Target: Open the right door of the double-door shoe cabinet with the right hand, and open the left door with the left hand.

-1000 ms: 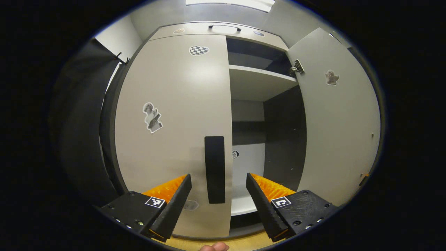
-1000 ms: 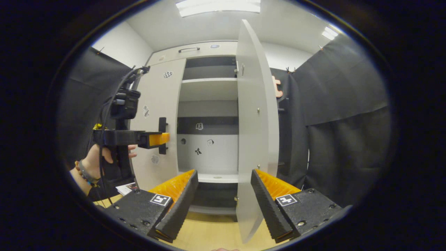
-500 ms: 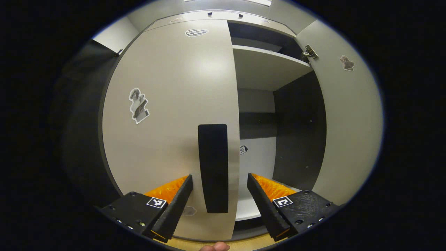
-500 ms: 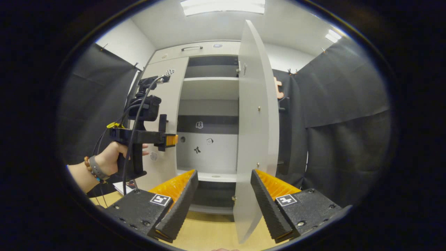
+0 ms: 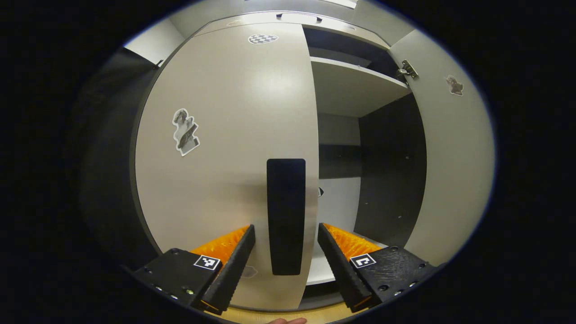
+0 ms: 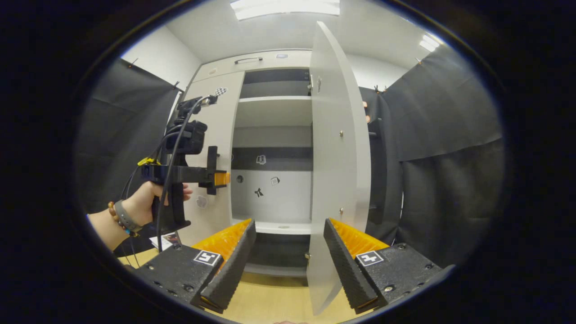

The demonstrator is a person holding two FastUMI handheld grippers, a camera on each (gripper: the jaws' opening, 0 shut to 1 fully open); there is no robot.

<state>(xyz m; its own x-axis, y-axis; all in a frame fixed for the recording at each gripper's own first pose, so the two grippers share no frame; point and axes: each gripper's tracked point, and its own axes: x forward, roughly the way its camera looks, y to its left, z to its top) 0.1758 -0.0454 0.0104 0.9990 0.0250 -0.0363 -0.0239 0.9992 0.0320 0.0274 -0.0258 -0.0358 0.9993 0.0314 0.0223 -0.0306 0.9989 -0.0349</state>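
While straddling the handle [image 5: 285, 216], left gripper [image 5: 285, 234] gapes.

No legible text, numbers or brand names are showing anywhere. Stickers on the left door [image 5: 225, 148] are reading as pictures only: a checkered patch [image 5: 263, 38] and a figure sticker [image 5: 185, 138]. The sticker on the right door [image 5: 454, 85] is too small to make out. Small stickers on the cabinet's back panel [image 6: 265, 180] are showing shapes, nothing readable. Square black-and-white marker codes [image 5: 206, 262] are sitting on the tongs' bodies, carrying patterns, not characters.
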